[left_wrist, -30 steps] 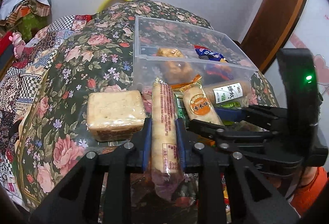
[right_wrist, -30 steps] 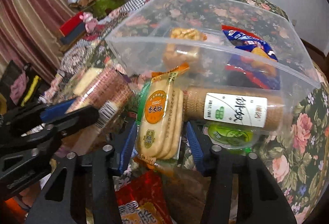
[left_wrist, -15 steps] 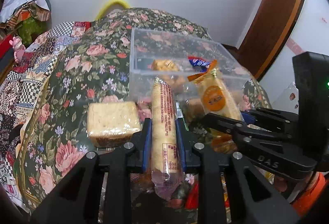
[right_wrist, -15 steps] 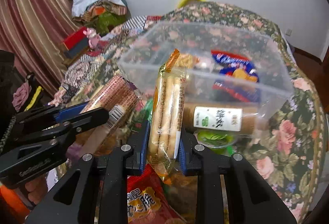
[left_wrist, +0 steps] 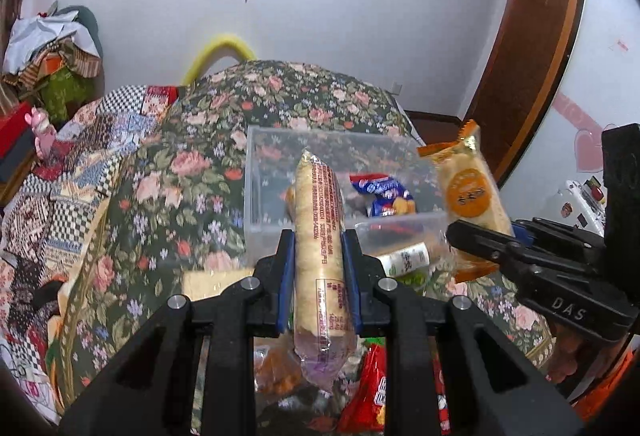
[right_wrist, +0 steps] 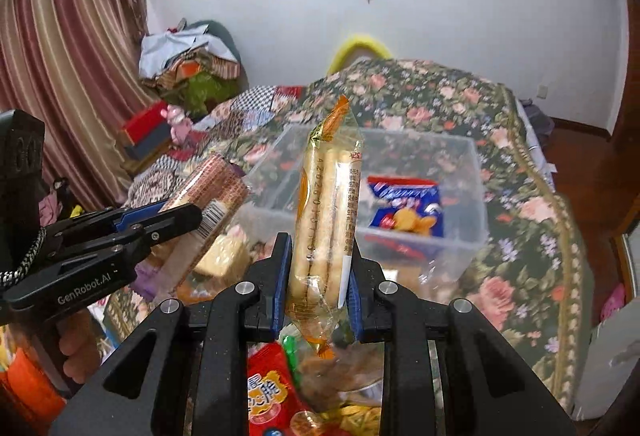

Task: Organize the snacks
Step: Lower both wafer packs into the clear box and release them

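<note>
Gripped a long cracker roll (left_wrist: 318, 220) in the left tongs (left_wrist: 318, 276), jaws shut down to the roll's width, the wrapper's tail hanging out behind. Gripped an orange-ended biscuit pack (right_wrist: 326, 212) likewise in the right tongs (right_wrist: 318, 276), closed on its flat sides. Carried both packs off the floral surface (left_wrist: 168, 196), each with its long axis running forward along the fingers and tipped upward.

Lay straight ahead and lower: the clear box (left_wrist: 256, 196), on the far side of both tongs, with a blue packet (left_wrist: 384, 194) already inside. Pointed both packs at its open top. Seemed the nearer of the two, the right tongs, its pack standing by the box's near right corner in the left view; the left roll stood by the near wall. Probably called for a short push forward and a downward tilt before any release.

A second earlier, sat much lower: right tongs wide open around the biscuit pack where it leaned on the box, left tongs already clamped. Since then, closed the right and raised both.
</note>
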A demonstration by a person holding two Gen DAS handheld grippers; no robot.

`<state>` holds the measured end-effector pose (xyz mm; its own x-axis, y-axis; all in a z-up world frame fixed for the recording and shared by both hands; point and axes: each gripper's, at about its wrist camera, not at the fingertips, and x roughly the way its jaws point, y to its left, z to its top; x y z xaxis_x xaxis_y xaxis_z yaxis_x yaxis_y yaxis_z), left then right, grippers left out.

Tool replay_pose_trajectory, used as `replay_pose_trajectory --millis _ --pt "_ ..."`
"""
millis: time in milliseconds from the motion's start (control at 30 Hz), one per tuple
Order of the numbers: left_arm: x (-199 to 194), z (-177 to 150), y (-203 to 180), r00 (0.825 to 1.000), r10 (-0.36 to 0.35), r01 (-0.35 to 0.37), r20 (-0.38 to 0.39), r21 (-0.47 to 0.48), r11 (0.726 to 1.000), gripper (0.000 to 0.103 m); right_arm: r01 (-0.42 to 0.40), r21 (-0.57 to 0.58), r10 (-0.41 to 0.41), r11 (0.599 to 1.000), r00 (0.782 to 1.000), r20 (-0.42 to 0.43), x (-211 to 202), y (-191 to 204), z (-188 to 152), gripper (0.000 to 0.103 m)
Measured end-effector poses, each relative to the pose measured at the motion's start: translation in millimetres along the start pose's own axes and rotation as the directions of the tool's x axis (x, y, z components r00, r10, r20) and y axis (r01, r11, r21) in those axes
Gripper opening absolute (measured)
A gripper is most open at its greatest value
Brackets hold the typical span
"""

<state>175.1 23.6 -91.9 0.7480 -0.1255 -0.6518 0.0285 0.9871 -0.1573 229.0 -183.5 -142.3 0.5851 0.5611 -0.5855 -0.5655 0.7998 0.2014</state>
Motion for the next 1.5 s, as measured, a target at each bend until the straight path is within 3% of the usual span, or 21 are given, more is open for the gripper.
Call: replay_pose_trajectory --millis 267,600,967,1300,1367,1467,1500 --pt "7 24 -4 0.999 0.016 -0.016 0.039 0.01 1.0 0.022 0.011 0.012 -0.012 1.0 1.0 0.026 1 -18 16 0.022" --pt "45 46 -1 0.998 0.056 -0.057 0.031 0.018 0.998 0.022 0.003 0.012 -0.003 1.0 1.0 0.012 39 -25 33 0.022" --pt "91 51 6 0.994 0.109 -0.109 0.003 0.039 0.993 0.022 0.009 0.004 -0.009 1.0 0.997 -0.082 99 -25 39 0.022" --pt "115 57 17 0.994 0.099 -0.099 -0.041 -0.006 0.995 0.022 0.036 -0.028 -0.039 0.999 0.989 -0.144 113 -17 33 0.023" --pt "112 57 14 0.995 0.099 -0.099 -0.034 0.01 0.995 0.022 0.035 -0.037 -0.04 0.999 0.988 -0.151 113 -16 32 0.029" --pt "105 56 12 0.995 0.093 -0.092 -0.031 0.022 0.996 0.022 0.055 -0.045 -0.06 0.997 0.99 -0.131 105 -14 31 0.05" --pt "101 55 12 0.996 0.088 -0.087 -0.032 0.021 0.996 0.022 0.058 -0.047 -0.063 0.997 0.99 -0.124 103 -15 32 0.05"
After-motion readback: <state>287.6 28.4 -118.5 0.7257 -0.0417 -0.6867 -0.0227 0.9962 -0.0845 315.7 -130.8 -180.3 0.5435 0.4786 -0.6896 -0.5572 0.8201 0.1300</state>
